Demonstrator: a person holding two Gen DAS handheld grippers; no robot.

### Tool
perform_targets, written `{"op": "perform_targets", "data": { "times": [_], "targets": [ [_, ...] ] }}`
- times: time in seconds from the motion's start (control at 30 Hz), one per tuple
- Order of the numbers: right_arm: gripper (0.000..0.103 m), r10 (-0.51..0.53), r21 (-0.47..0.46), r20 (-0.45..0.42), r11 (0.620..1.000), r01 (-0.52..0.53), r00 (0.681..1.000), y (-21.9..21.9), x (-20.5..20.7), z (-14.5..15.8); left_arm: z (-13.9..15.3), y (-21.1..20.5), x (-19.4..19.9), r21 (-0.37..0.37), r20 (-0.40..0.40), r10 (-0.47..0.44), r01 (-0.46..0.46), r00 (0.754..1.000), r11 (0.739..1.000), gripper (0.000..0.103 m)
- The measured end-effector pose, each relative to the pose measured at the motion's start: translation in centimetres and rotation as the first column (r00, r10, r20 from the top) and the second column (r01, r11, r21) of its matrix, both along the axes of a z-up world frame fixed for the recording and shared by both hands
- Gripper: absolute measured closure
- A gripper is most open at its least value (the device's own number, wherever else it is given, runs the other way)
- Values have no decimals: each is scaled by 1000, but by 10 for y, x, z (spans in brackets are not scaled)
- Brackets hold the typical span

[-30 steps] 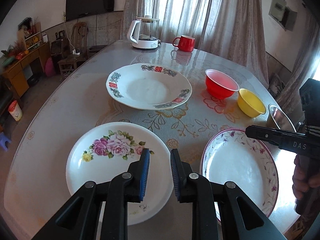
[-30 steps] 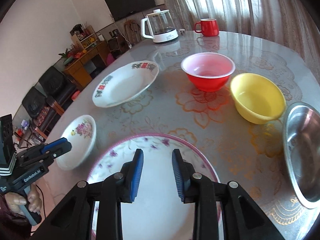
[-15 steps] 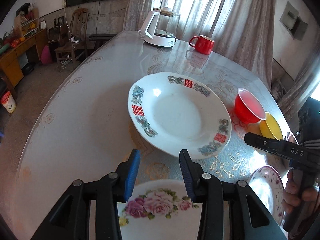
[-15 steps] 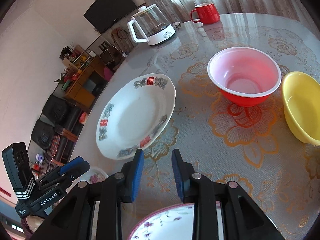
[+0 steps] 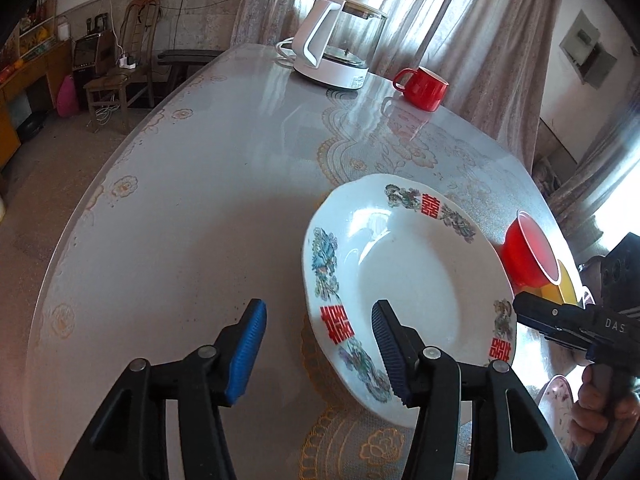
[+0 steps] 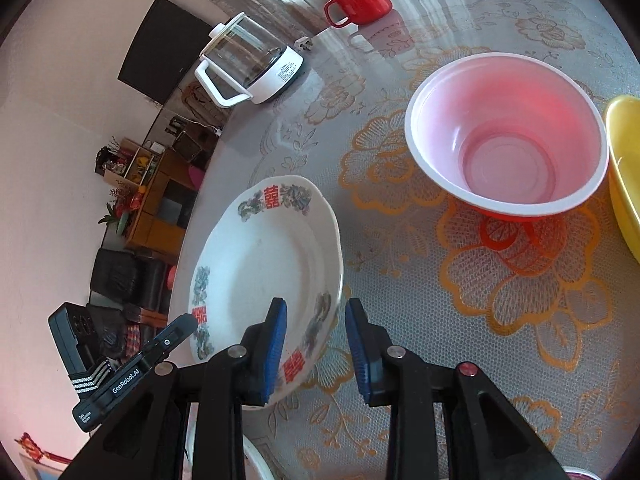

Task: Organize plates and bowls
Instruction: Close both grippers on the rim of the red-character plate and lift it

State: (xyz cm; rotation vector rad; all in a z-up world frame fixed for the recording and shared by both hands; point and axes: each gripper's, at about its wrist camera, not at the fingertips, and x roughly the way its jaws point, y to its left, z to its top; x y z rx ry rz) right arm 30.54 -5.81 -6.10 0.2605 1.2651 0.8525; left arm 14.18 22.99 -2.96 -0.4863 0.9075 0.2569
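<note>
Left gripper [image 5: 318, 344] jaws opening, plate rim between, untouched. Right gripper [image 6: 316, 344] jaws opening, straddling rim at plate's 5 o'clock. White plate [image 5: 404, 276] flat on table [image 5: 180, 216]; red bowl [image 6: 506, 136] at 2 o'clock.

We log a white plate [image 5: 408, 280] with red double-happiness marks and floral rim, flat on the table (empty). At its 2 o'clock: red bowl [image 6: 506, 136], pale inside, upright; yellow bowl [image 6: 624, 168] just beside it.

Dishes on the counter [image 5: 192, 216]

White patterned plate [image 5: 408, 276] lies nearest; red plastic bowl [image 6: 506, 136] to its right, glass kettle [image 5: 340, 48] and red mug [image 5: 422, 88] behind.
</note>
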Motion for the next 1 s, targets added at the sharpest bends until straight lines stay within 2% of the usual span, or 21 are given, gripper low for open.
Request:
{"op": "perform_targets", "data": {
  "times": [0.27, 0.33, 0.37, 0.47, 0.53, 0.57, 0.63, 0.73, 0.83, 1.0],
  "targets": [
    [70, 16, -21, -8, 1000, -16, 1000, 13, 1, -15, -12, 12, 17, -19, -1, -48, 48, 999, 999, 50],
    [72, 20, -23, -13, 1000, -20, 1000, 17, 1, -19, -17, 13, 23, -41, -5, -49, 49, 999, 998, 59],
    [73, 22, -23, -15, 999, -23, 1000, 20, 2, -21, -16, 13, 25, -35, 3, -47, 47, 999, 998, 61],
    [77, 32, -26, -20, 999, -33, 999, 26, 2, -26, -16, 14, 33, -70, 14, -60, 60, 998, 996, 77],
    [87, 39, -51, -17, 998, -40, 999, 29, 1, -28, -14, 8, 35, -39, -3, -50, 50, 999, 998, 77],
    [87, 41, -49, -14, 998, -41, 999, 28, 0, -28, -13, 5, 35, -22, -7, -53, 53, 999, 998, 77],
    [87, 47, -61, 5, 997, -46, 999, 26, -2, -26, -14, -1, 29, -36, -21, -70, 69, 997, 997, 77],
    [87, 48, -77, 6, 996, -48, 999, 16, -1, -24, -12, -21, 20, -15, -40, -137, 136, 990, 991, 76],
    [86, 50, -93, 7, 994, -50, 999, 3, 1, -22, -13, -33, 12, -35, -42, -191, 189, 981, 981, 76],
    [85, 79, -92, 14, 993, -78, 997, -5, 3, -19, -13, -26, 22, -28, -40, -165, 164, 986, 986, 74]
  ]
}}
